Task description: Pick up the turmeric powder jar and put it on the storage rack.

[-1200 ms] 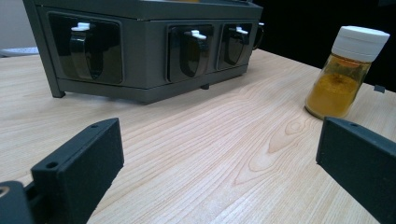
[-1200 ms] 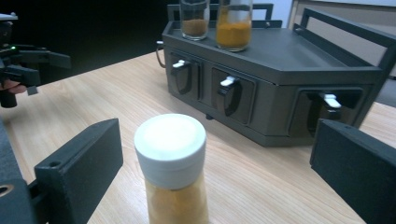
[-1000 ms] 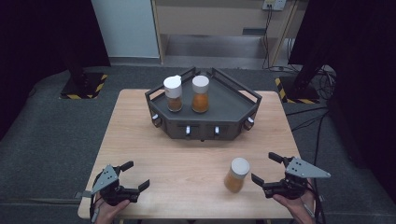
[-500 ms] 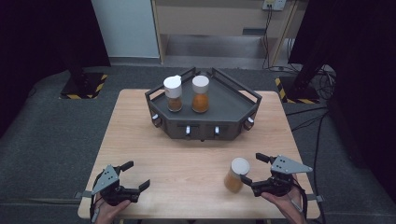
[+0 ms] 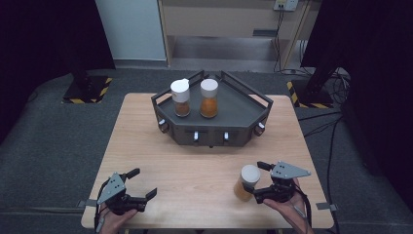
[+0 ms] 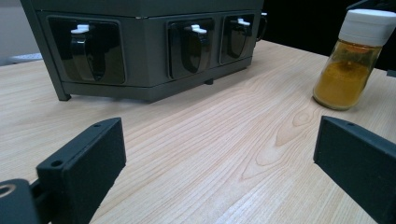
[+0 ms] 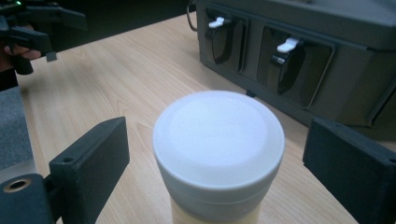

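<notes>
Spice jar (image 5: 246, 182) with white cap (image 7: 218, 133) stands near the table's (image 5: 195, 170) front edge, between our right gripper's (image 5: 258, 181) closing jaws, not yet touched. We judge it light, rigid, smooth glass; grasp below the cap.

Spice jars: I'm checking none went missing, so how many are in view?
3. Two spice jars stand side by side in the dark tray, one on the left and one on the right. The third stands on the table between the right hand-held gripper's jaws.
</notes>
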### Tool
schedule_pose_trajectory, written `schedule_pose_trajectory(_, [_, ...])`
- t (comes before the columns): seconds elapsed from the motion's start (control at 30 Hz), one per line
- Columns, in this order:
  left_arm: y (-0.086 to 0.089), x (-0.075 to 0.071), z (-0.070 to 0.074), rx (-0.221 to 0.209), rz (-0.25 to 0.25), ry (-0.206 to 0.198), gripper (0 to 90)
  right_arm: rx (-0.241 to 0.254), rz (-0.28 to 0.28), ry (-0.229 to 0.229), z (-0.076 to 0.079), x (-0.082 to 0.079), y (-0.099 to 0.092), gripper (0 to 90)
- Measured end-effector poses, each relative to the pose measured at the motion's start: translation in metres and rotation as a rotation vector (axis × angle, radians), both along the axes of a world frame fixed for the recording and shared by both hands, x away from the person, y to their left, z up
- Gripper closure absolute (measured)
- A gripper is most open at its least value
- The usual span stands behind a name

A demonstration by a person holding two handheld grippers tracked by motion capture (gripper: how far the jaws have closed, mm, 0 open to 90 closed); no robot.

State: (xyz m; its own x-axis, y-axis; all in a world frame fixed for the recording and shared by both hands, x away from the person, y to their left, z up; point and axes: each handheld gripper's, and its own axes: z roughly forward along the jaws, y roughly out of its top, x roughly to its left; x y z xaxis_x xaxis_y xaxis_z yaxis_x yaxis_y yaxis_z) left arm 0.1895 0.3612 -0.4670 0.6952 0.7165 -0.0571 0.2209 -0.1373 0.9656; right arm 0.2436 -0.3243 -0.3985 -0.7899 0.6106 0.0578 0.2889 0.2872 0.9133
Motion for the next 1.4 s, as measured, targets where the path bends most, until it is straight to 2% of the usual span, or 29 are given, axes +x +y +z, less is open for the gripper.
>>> schedule_pose_trajectory(0.13, [0.0, 0.001, 0.0, -0.002, -0.001, 0.003, 1.0, -0.005, 0.003, 0.016, -0.005, 0.005, 0.001, 10.7])
schedule_pose_trajectory(0.4, [0.0, 0.0, 0.0, -0.002, -0.002, 0.002, 0.9, -0.002, 0.012, 0.019, -0.011, 0.009, 0.004, 19.0])
schedule_pose_trajectory(0.57, [0.0, 0.0, 0.0, -0.004, 0.0, -0.001, 0.9, 0.0, 0.023, 0.002, -0.015, 0.009, 0.004, 32.5])
schedule_pose_trajectory(0.8, [0.001, 0.0, 0.0, -0.003, -0.001, 0.0, 0.9, -0.011, 0.018, -0.006, -0.014, 0.006, 0.006, 33.2])
schedule_pose_trajectory(1.13, [0.001, 0.0, 0.0, -0.004, -0.003, 0.001, 0.8, -0.022, 0.012, 0.016, -0.008, 0.008, 0.007, 33.3])
schedule_pose_trajectory(1.4, [0.001, 0.0, 0.0, -0.005, -0.003, 0.001, 0.8, -0.036, 0.015, 0.006, 0.008, 0.009, 0.008, 33.4])
